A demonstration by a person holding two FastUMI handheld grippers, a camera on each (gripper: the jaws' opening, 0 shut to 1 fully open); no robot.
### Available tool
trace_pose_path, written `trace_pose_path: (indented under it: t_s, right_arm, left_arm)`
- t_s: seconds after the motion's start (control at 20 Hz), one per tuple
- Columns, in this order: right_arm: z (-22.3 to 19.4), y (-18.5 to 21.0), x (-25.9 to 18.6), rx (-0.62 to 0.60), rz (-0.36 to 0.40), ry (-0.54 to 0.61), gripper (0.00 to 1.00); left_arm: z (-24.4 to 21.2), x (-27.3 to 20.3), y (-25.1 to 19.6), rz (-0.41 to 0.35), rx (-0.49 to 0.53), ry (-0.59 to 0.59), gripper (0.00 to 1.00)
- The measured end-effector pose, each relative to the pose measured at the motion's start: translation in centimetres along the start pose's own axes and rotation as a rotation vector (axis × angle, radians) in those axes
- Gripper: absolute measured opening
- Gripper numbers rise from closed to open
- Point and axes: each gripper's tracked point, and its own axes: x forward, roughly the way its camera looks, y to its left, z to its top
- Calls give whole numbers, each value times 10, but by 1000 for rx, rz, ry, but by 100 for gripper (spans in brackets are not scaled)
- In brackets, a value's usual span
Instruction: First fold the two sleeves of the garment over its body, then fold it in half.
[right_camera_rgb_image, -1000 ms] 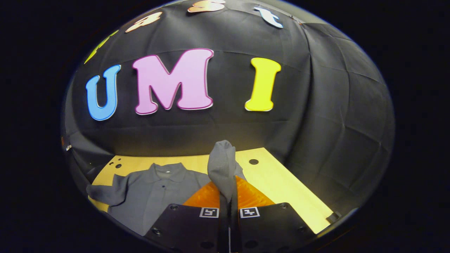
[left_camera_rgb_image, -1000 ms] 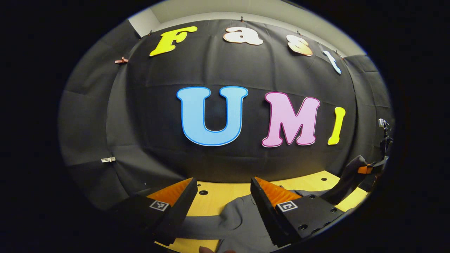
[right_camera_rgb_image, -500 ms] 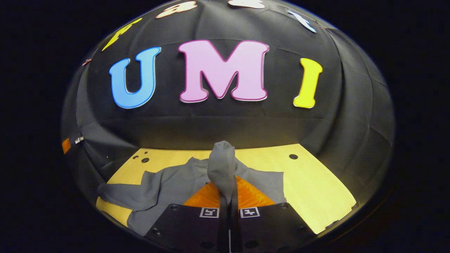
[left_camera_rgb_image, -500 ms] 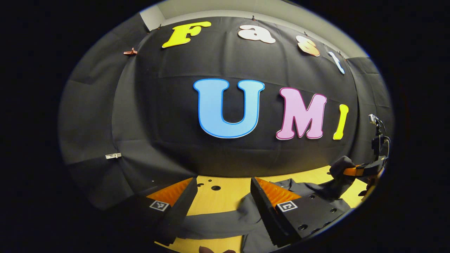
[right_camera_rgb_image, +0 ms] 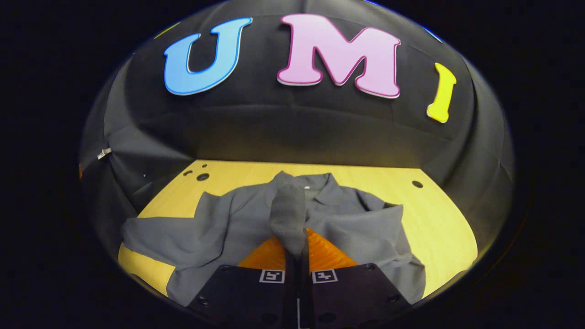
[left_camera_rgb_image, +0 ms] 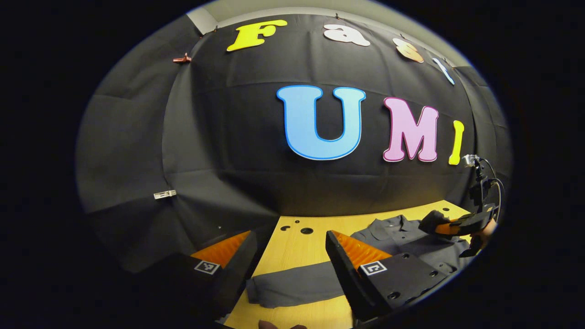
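**Right sleeve now over the shirt's chest**

Your grey shirt [right_camera_rgb_image: 237,224] lies flat on the yellow table [right_camera_rgb_image: 438,224], collar toward the wall. A second ago the right gripper [right_camera_rgb_image: 297,249], fingers pinched on the sleeve [right_camera_rgb_image: 288,214], hung off to the side; now it's over the chest, so that fold's nearly laid. The left sleeve [left_camera_rgb_image: 292,285] lies stretched out, soft and limp, between the left gripper's [left_camera_rgb_image: 292,251] wide-apart fingers.

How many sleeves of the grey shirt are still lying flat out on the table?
1. The left sleeve lies stretched across the table between the open left tool. The right sleeve is pinched in the right tool, over the body.
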Motion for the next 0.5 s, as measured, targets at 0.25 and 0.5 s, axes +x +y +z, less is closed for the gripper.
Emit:
trace_pose_path:
  t_s: [0.25,0.5]
  right_arm:
    - [-51,32,29,-40,67,147,11]
    - [-85,62,40,-15,170,276,12]
  left_arm:
    - [-20,3,9,17,-23,33,96]
    - [-34,5,15,43,-23,62,96]
